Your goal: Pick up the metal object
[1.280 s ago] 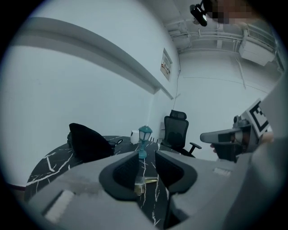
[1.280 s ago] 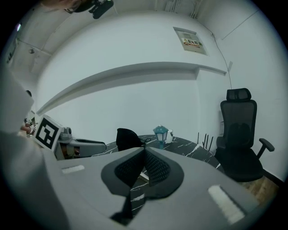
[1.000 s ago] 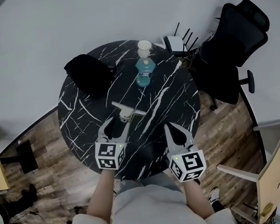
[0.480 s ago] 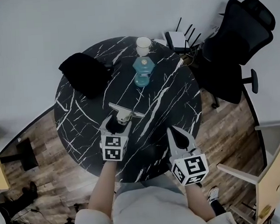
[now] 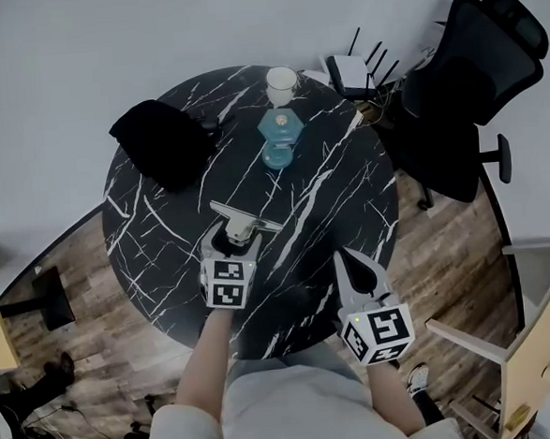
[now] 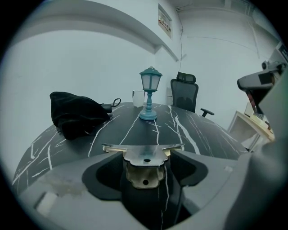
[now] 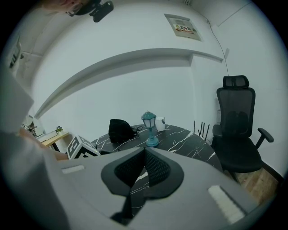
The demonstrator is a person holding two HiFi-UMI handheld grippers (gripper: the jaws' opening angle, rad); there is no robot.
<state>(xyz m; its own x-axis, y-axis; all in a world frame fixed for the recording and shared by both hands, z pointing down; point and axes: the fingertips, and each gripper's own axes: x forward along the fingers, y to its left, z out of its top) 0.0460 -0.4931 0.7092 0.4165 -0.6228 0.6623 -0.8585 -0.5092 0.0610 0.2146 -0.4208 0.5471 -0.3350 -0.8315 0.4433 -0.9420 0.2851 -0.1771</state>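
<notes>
Left gripper (image 5: 235,239), jaws just opening, straddles the metal object (image 6: 145,173).

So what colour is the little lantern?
Teal; the lantern shows best in the left gripper view.

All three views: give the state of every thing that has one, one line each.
Left hand-held gripper: open, jaws just been opening, astride the bracket without pressing it.
Right hand-held gripper: shut, empty.
Bracket: resting on the table, not gripped.
Lantern: upright.
Cup: upright.
Bag: slumped on the table.
Chair: unoccupied.
</notes>
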